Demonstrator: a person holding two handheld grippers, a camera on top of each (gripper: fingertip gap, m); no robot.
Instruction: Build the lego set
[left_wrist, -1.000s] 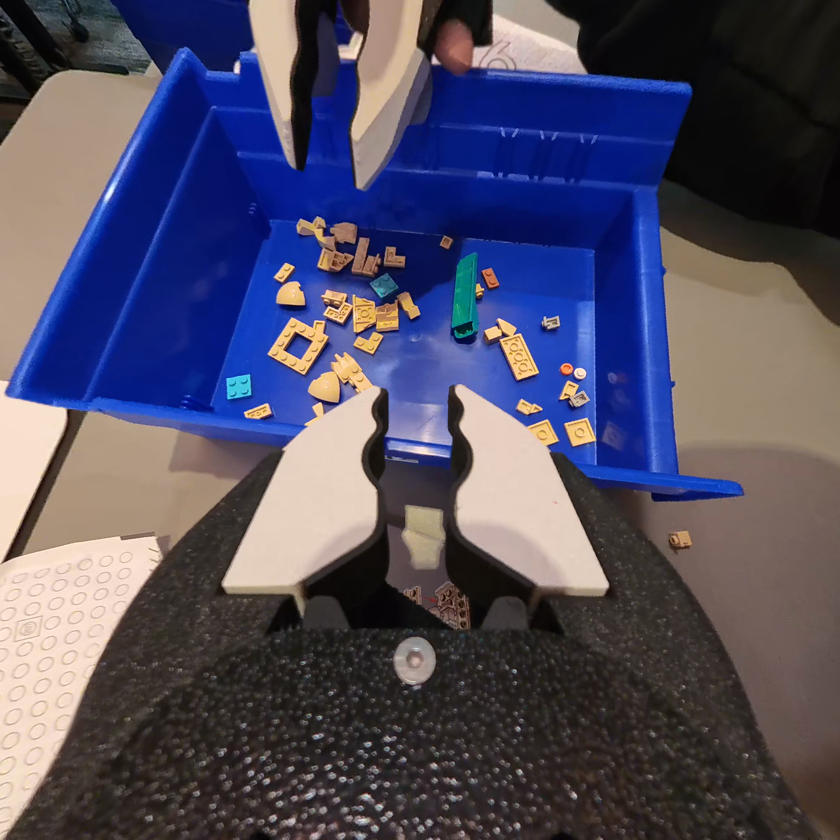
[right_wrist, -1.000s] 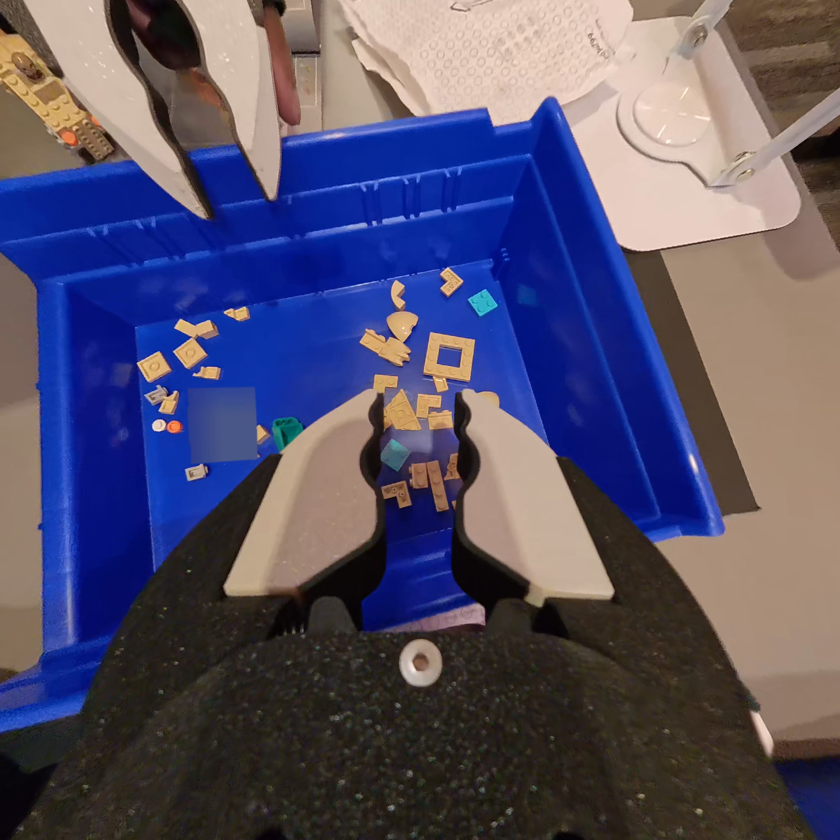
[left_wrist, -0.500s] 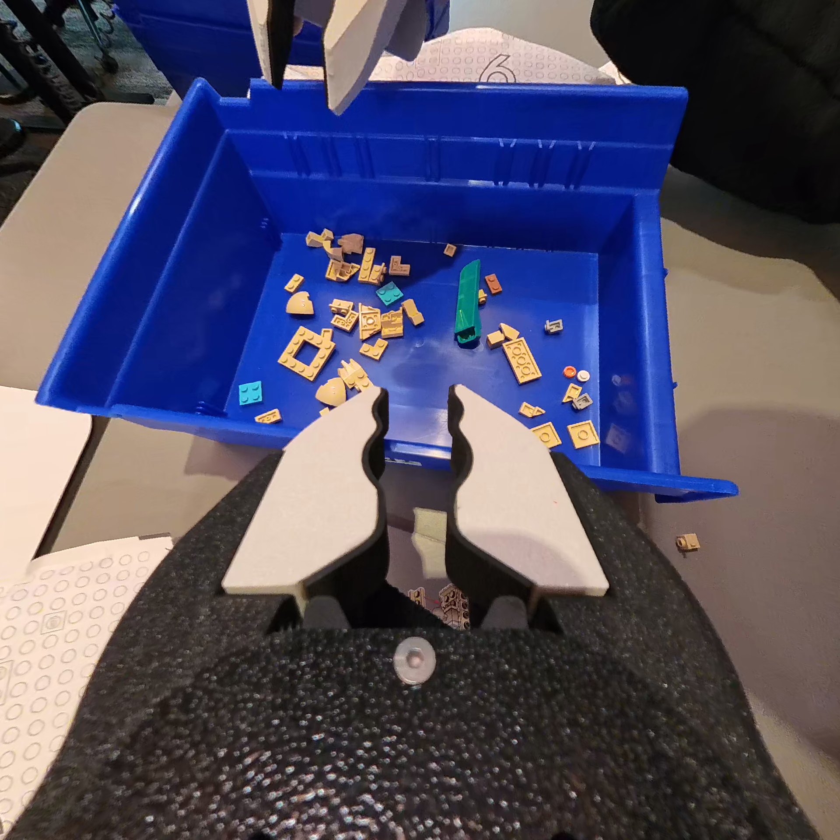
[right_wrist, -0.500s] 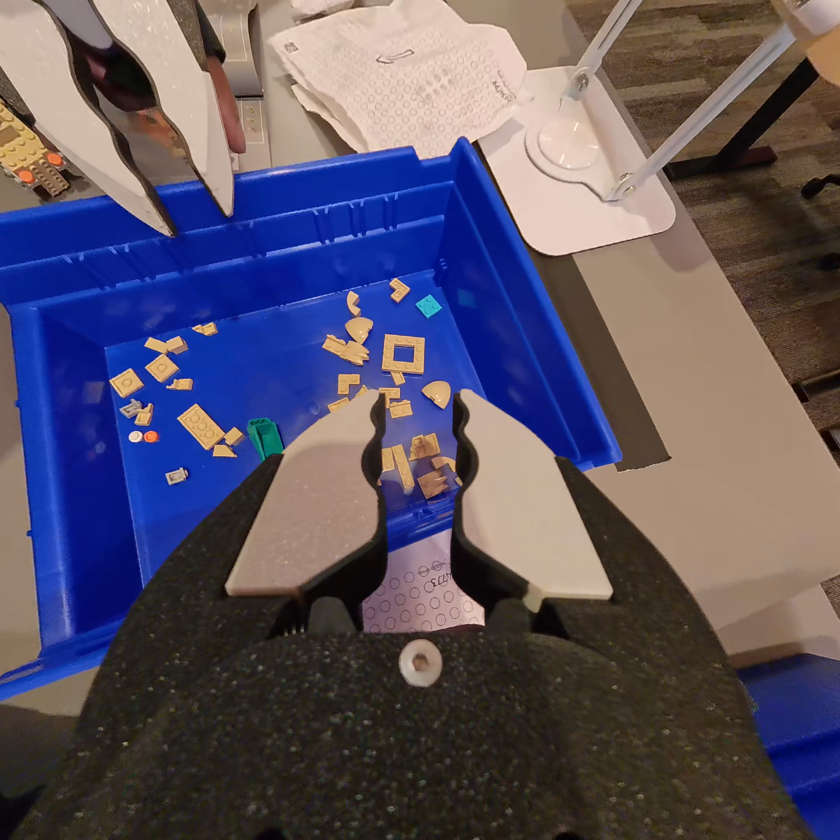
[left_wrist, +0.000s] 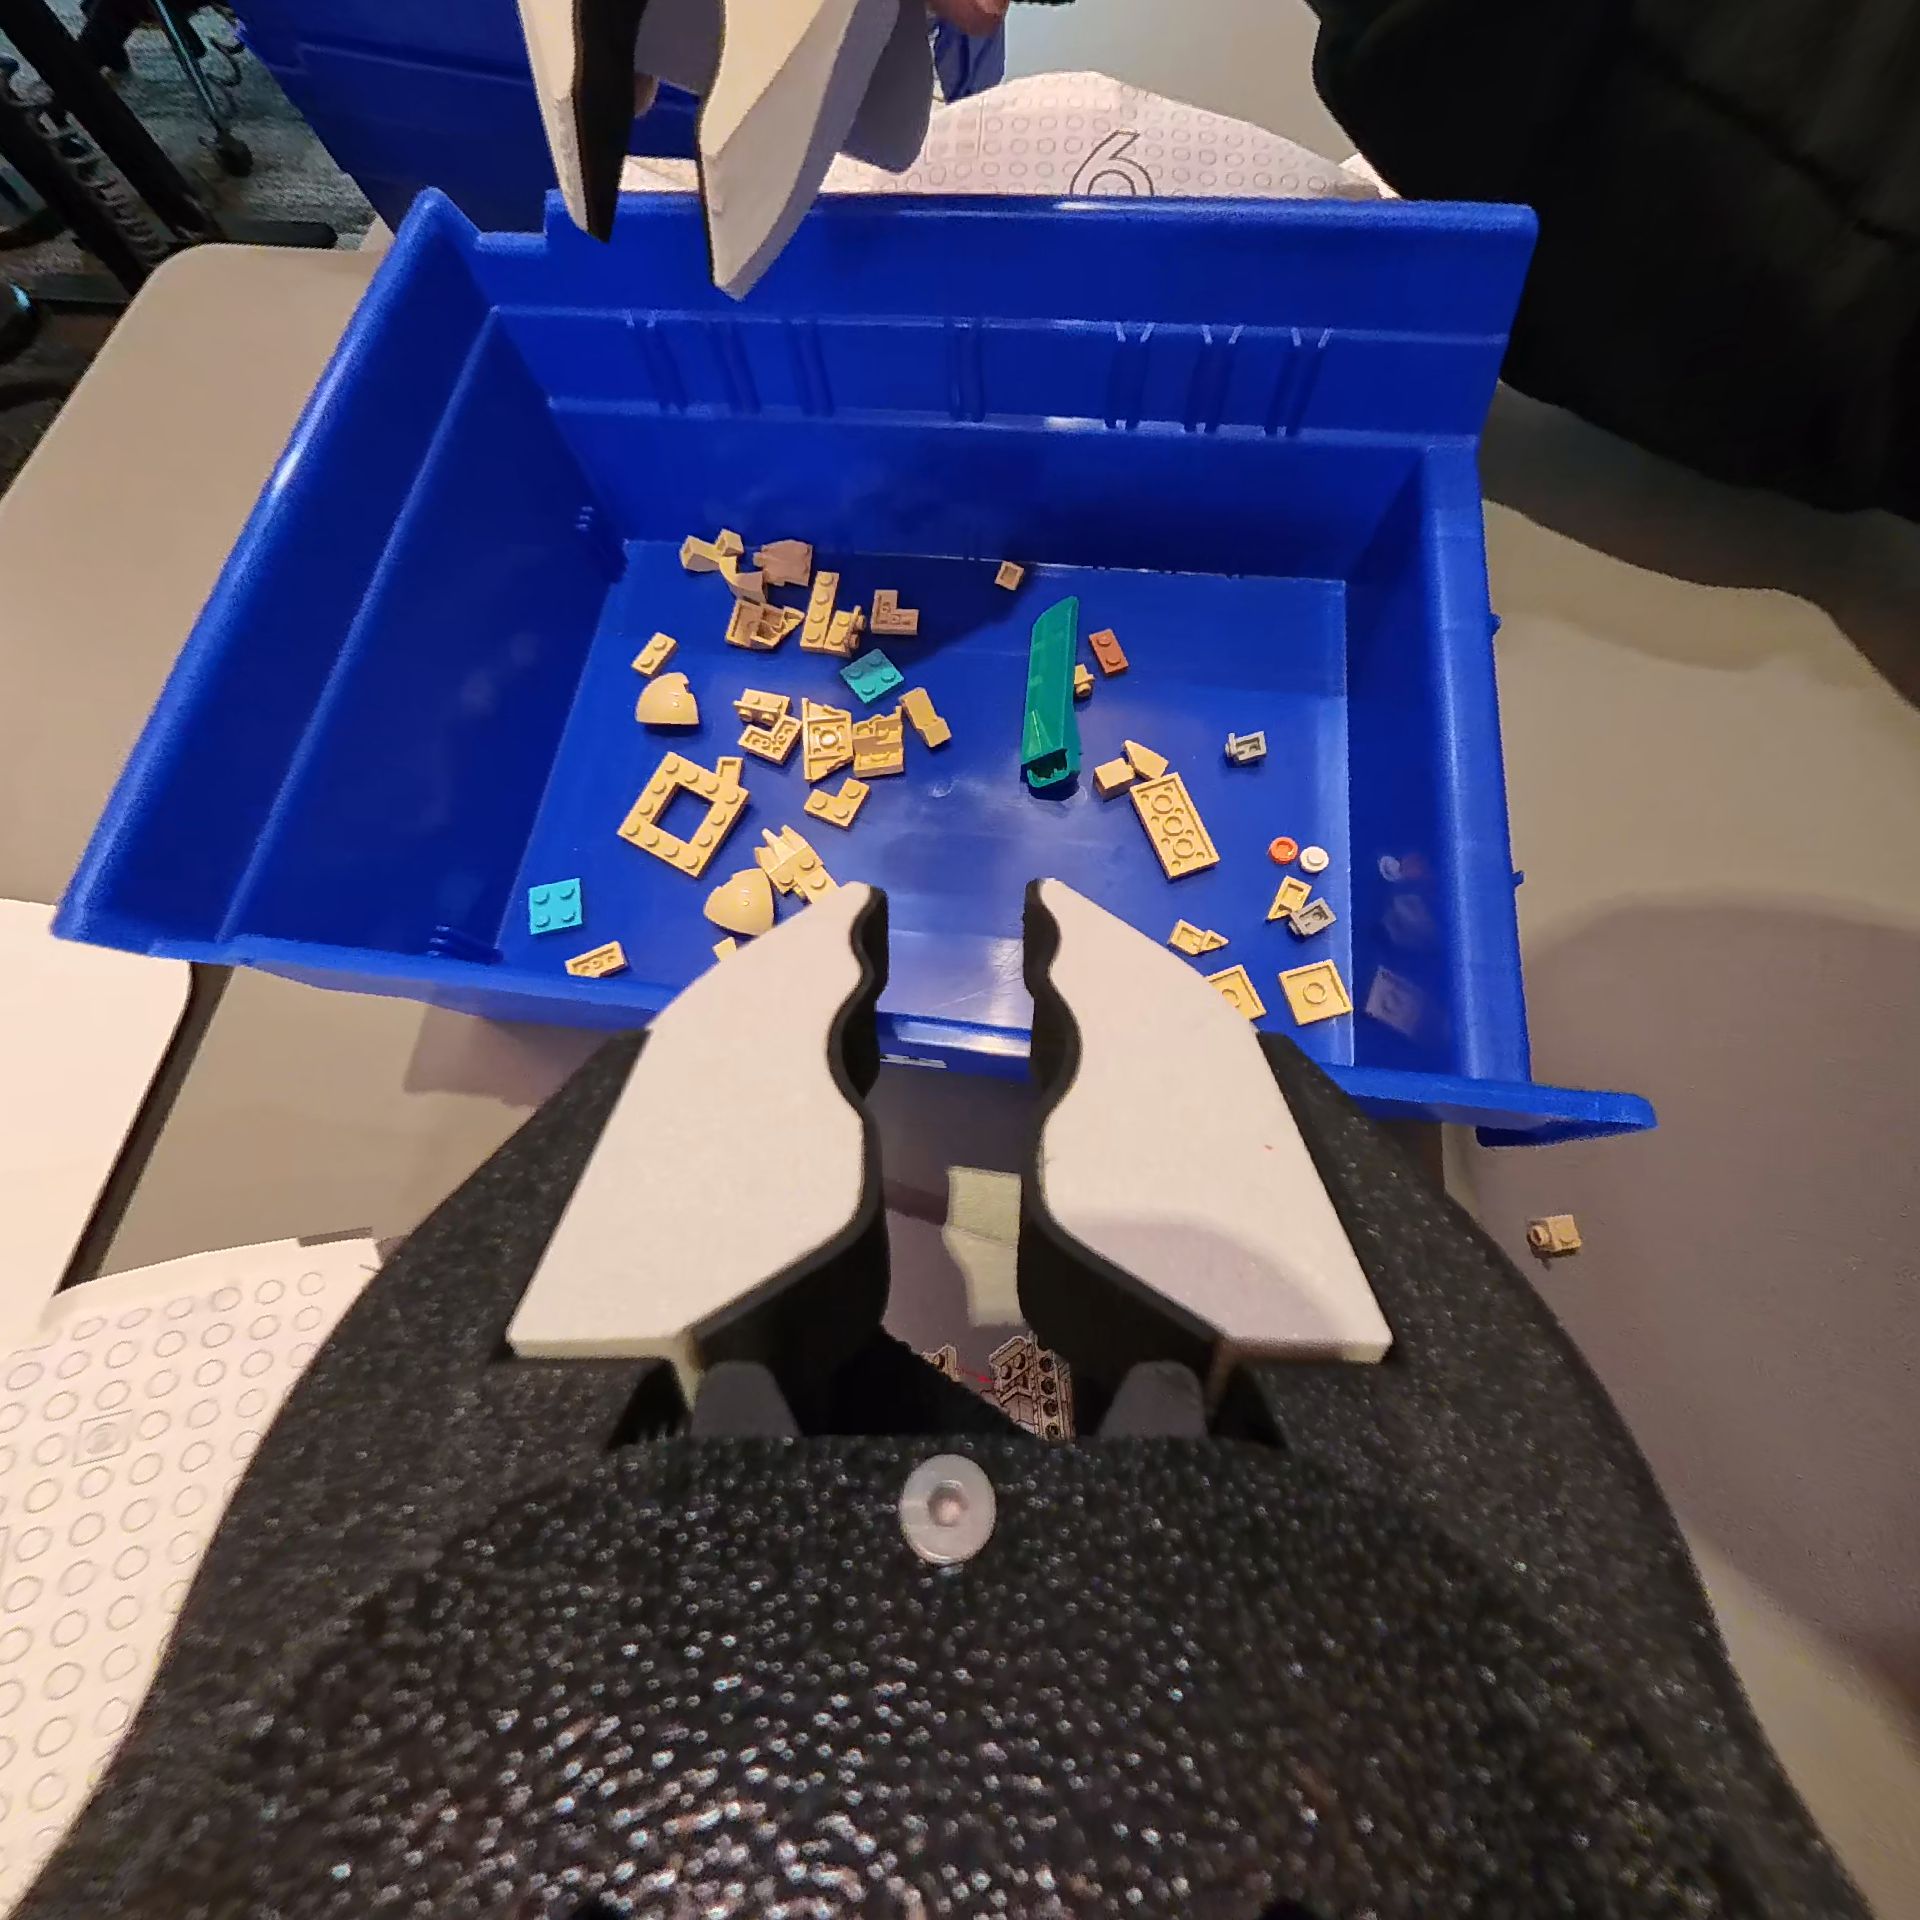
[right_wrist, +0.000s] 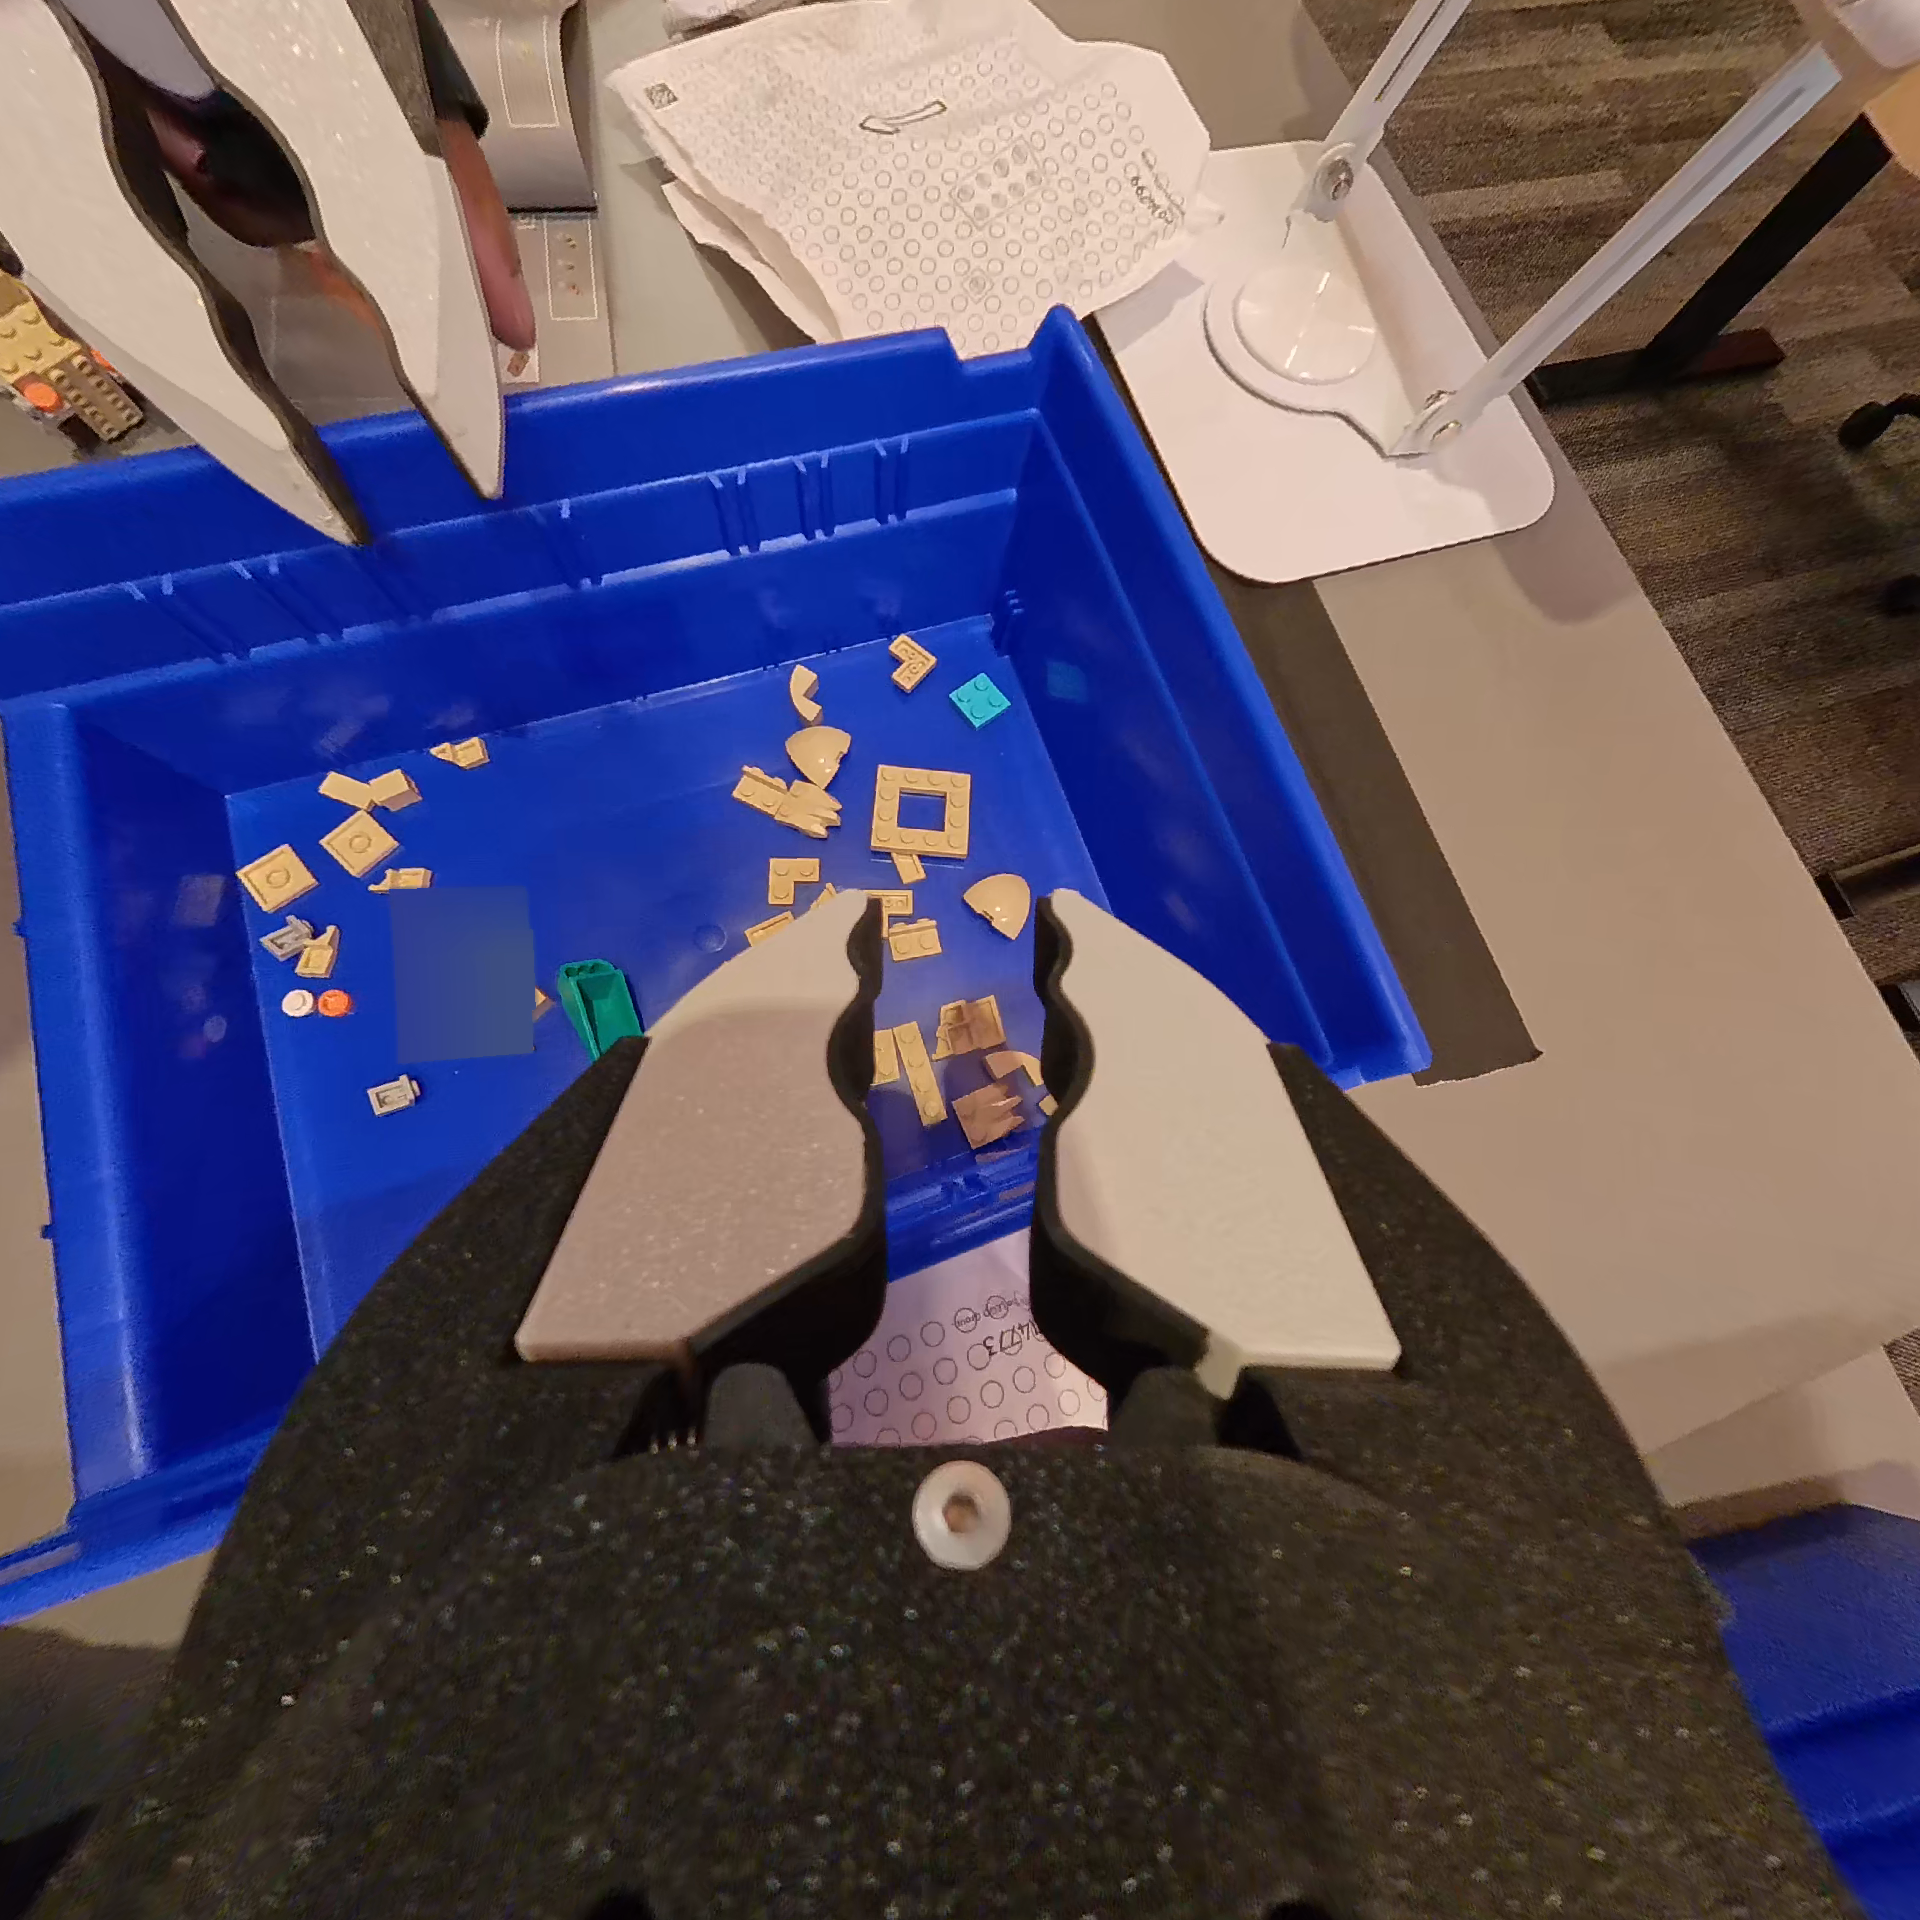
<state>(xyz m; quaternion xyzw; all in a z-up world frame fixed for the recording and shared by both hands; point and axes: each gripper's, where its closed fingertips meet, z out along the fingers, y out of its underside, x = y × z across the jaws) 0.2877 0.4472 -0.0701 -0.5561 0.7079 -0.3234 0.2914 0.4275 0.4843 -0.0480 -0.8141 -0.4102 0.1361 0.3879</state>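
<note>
one stray tan brick (left_wrist: 1553, 1236) outside blue bin (left_wrist: 343, 665).

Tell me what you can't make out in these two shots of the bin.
- Right wrist view: a flat patch laid over the bin floor beside the green piece hides whatever lies there.
- Right wrist view: the left gripper hides most of the tan model; the edge crops the rest.
- Left wrist view: the left gripper covers nearly all of the booklet.
- Both views: stud counts on the smallest tan pieces are too small to read.
</note>
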